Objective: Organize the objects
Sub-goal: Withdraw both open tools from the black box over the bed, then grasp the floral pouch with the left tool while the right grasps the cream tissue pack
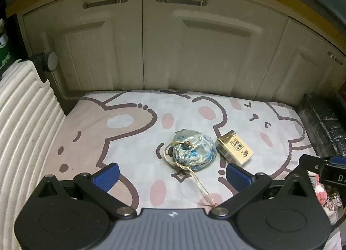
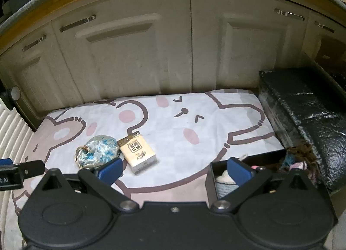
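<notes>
A blue-and-white drawstring pouch (image 1: 194, 149) lies on the cartoon-print cloth (image 1: 134, 137), its gold cord trailing toward me. A cream cigarette pack (image 1: 235, 147) lies just right of it. My left gripper (image 1: 173, 176) is open and empty, just short of the pouch. In the right wrist view the pouch (image 2: 98, 151) and pack (image 2: 138, 154) lie left of centre. My right gripper (image 2: 175, 170) is open and empty, its left finger near the pouch and its right finger over a black box (image 2: 213, 176) of small items.
Cream cabinet doors (image 1: 183, 51) stand behind the cloth. A white ribbed board (image 1: 23, 124) borders the left side. A black foil-wrapped block (image 2: 302, 116) sits at the right. The other gripper shows at the right edge of the left wrist view (image 1: 320, 167).
</notes>
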The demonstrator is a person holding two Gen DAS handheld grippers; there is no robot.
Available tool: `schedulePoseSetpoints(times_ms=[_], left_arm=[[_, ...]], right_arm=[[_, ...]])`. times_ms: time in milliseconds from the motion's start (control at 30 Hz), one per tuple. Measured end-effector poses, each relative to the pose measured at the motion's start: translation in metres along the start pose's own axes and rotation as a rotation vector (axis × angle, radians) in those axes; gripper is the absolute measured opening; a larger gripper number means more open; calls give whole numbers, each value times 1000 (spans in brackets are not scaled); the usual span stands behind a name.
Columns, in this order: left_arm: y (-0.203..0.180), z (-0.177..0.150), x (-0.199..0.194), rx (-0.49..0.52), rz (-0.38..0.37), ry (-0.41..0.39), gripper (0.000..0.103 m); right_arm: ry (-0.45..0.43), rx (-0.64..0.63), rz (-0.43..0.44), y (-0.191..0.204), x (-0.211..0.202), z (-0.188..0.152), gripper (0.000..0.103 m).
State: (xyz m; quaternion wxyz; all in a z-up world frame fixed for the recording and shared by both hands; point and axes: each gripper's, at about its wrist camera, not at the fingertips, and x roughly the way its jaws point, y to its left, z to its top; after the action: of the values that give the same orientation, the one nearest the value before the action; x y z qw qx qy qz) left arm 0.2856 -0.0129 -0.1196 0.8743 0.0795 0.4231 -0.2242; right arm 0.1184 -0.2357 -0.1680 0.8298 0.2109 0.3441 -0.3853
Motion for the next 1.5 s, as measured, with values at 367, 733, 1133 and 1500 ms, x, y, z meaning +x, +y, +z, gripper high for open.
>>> schedulePoseSetpoints(times_ms=[367, 733, 1133, 1500], left_arm=[[-5, -1, 34, -7, -37, 77, 103], [-10, -5, 72, -40, -105, 168, 79], [-16, -16, 114, -37, -132, 269, 38], [7, -24, 121, 40, -136, 341, 0]], right_arm=[[-11, -13, -8, 12, 31, 5, 103], [10, -54, 14, 25, 73, 10, 96], [73, -98, 95, 38, 121, 0, 90], [95, -117, 97, 45, 145, -9, 85]])
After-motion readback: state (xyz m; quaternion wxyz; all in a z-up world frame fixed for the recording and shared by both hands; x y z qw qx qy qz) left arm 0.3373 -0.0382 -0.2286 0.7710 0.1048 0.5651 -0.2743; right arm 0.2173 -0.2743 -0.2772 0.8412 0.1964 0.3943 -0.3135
